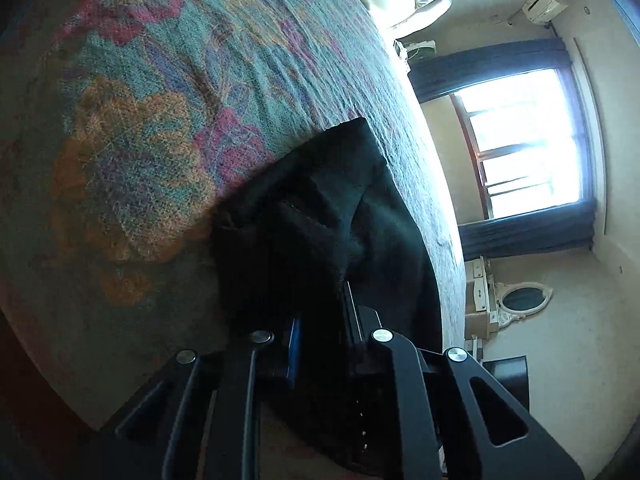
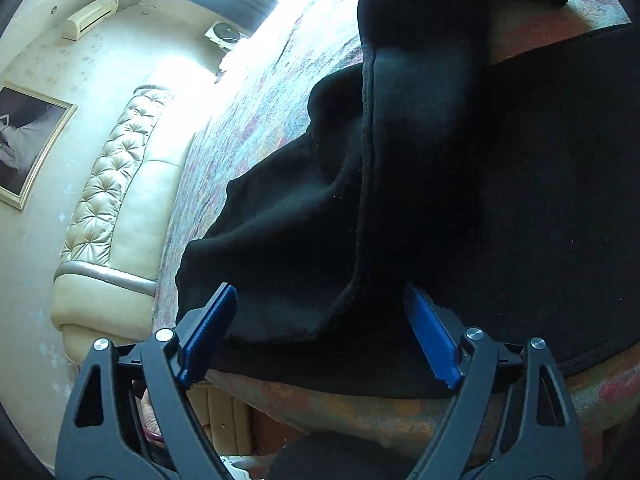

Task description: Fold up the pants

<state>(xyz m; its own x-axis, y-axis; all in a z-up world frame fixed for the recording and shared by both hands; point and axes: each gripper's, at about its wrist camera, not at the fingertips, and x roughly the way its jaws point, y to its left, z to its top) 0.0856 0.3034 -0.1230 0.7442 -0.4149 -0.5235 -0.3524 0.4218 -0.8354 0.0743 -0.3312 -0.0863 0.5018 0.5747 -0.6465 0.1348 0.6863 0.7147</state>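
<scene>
Black pants are lying rumpled near the bed edge. Left hand-held gripper is pinching fabric; right hand-held gripper is spread w/ cloth between. Prob. mid-fold; next needs right to clamp.

Left gripper fingertips buried under bunched black pants; pants cut off by right view's top and right edges; framed picture cropped at left, subject unreadable

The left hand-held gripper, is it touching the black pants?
Touching. The left wrist view shows the left hand-held gripper with its jaws closed tight on a bunch of the pants, cloth pinched between the pads.
</scene>
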